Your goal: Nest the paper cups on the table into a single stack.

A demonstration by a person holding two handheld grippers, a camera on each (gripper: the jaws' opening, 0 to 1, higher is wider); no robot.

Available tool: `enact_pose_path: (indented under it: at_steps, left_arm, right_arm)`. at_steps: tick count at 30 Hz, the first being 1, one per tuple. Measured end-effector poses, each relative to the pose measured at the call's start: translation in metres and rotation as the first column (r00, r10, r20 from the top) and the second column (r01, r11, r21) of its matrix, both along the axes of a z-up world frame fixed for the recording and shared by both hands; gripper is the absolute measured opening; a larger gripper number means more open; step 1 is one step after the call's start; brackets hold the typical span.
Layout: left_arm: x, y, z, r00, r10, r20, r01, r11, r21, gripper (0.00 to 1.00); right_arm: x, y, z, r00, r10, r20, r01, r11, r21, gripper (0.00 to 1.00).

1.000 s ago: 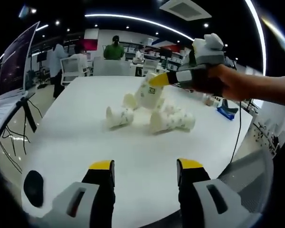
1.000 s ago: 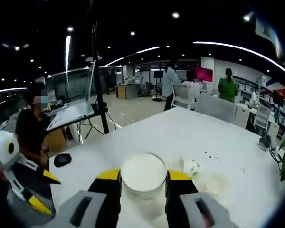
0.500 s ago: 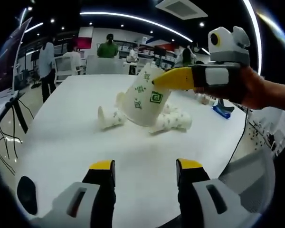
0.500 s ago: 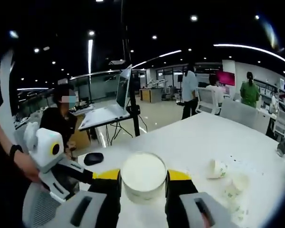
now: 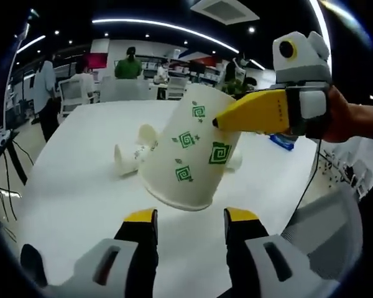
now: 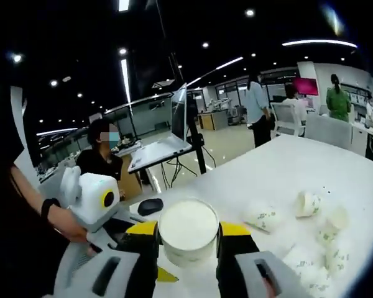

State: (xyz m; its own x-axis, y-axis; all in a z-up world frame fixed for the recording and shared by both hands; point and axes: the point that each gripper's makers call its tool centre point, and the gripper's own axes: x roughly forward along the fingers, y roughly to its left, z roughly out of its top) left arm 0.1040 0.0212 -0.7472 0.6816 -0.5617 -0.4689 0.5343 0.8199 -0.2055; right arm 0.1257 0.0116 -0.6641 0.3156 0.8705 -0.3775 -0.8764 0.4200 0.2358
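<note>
White paper, printed with green square spirals: that is the cup (image 5: 189, 155) my right tongs (image 6: 186, 233) are clamped on. In the right gripper view its pale round base (image 6: 188, 226) sits squeezed between my two yellow-tipped jaws. In the left gripper view the same cup hangs tilted above the table (image 5: 68, 186), one yellow jaw of the right tongs (image 5: 261, 112) pressing its side, with my right hand (image 5: 345, 118) behind the tool.

My left tongs (image 5: 189, 217) stand apart with nothing between them, their yellow tips just under the lower end of the held cup (I cannot tell whether they touch it). In the right gripper view the left tongs (image 6: 143, 254) come in from the left, low and close beside the held cup, with my left hand (image 6: 65, 223) on them.

More cups lie on their sides on the white table: in the left gripper view, one (image 5: 129, 158) lies behind the held cup, and in the right gripper view several (image 6: 304, 233) lie loosely grouped to the right. A dark mouse (image 6: 150, 206) rests near the table edge.

A seated person (image 6: 102, 161) is beyond the table by a laptop (image 6: 165, 139) on a stand; other people (image 6: 258, 102) stand farther back in the office.
</note>
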Motion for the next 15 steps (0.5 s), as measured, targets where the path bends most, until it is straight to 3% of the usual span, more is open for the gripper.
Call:
enact_pose_path:
  at_steps: [5, 15]
  left_arm:
    - [-0.0012, -0.0039, 0.0045, 1.000, -0.016, 0.006, 0.016, 0.999, -0.040, 0.31]
    - [-0.0005, -0.0023, 0.0068, 1.000, -0.009, -0.010, 0.008, 0.996, -0.094, 0.25]
  right_arm:
    - [-0.0019, -0.0045, -0.0011, 1.000, 0.000, -0.017, 0.000, 1.000, 0.007, 0.34]
    - [-0.0098, -0.0052, -0.0105, 0.999, 0.017, -0.045, -0.017, 1.000, 0.003, 0.34]
